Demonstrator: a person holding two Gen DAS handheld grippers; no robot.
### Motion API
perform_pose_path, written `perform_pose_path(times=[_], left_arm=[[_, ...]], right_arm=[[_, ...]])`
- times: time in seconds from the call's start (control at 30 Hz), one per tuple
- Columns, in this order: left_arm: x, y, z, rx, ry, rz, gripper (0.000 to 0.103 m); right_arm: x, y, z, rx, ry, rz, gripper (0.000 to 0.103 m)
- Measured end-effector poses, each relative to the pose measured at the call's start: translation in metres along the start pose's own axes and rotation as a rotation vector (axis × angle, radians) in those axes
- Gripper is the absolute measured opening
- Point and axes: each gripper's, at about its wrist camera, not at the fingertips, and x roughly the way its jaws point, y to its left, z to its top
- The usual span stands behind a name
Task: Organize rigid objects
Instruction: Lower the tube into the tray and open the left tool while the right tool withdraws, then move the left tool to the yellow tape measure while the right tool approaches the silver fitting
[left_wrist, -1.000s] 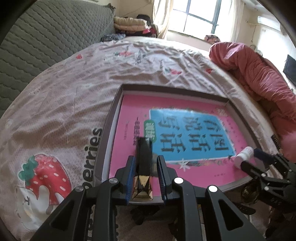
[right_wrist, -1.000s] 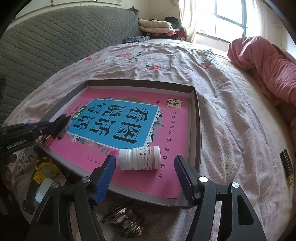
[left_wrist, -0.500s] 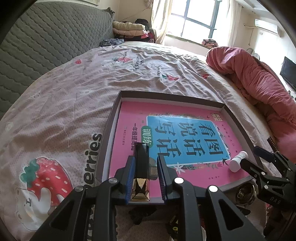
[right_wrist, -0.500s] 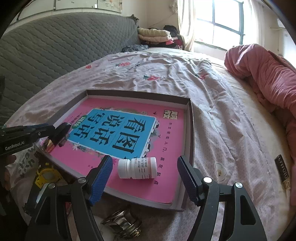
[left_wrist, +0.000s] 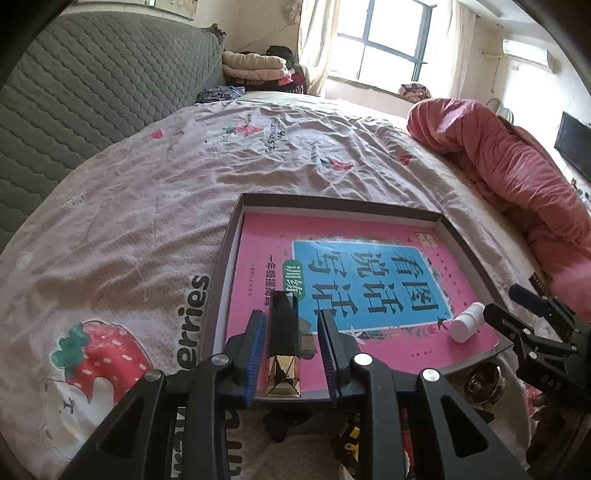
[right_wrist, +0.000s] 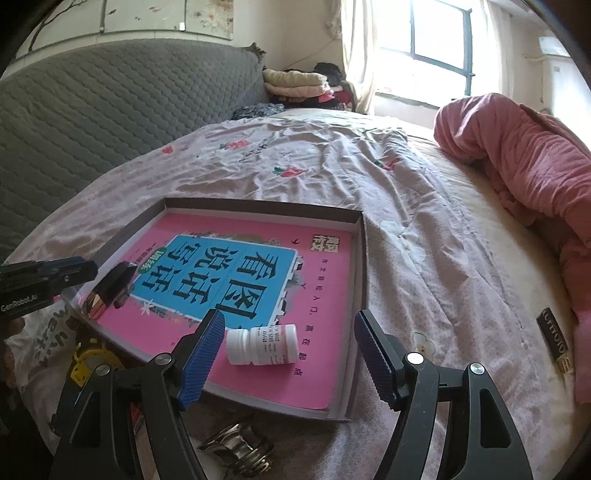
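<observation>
Bed (left_wrist: 147, 206): tray (right_wrist: 360, 266) holds lipstick (left_wrist: 283, 343) between parted left gripper (left_wrist: 291, 350); right gripper (right_wrist: 290, 354) wide, bottle (right_wrist: 262, 344) free.

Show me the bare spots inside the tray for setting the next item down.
Free: the pink book cover toward the grey tray's far wall and right wall. Crowded: the near edge, with the black-and-gold lipstick between the left claw's fingers and the white pill bottle lying before the right claw.

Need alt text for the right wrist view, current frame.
Open right gripper hovers over a white pill bottle lying on its side on a pink book inside a shallow box on a bed. At left, the left gripper sits by a black-and-gold lipstick on the book's corner.
</observation>
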Motion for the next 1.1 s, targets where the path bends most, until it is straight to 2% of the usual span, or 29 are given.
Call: perform_pose_path(times=[0.3, 0.63, 0.87, 1.1], left_arm=[[-0.019, 0.022, 0.006, -0.042, -0.039, 0.001, 0.029], [-0.046, 0.05, 0.009, -0.081, -0.078, 0.034, 0.029], [-0.06, 0.044, 0.001, -0.058, -0.083, 0.018, 0.029], [-0.069, 0.024, -0.012, -0.026, -0.054, -0.027, 0.029]], right_arm=[[-0.025, -0.008, 0.002, 0.056, -0.087, -0.024, 0.074], [-0.042, -0.006, -0.002, 0.068, -0.116, -0.046, 0.075], [-0.053, -0.003, -0.008, 0.093, -0.119, -0.047, 0.075], [-0.065, 0.003, -0.017, 0.095, -0.108, -0.039, 0.075]])
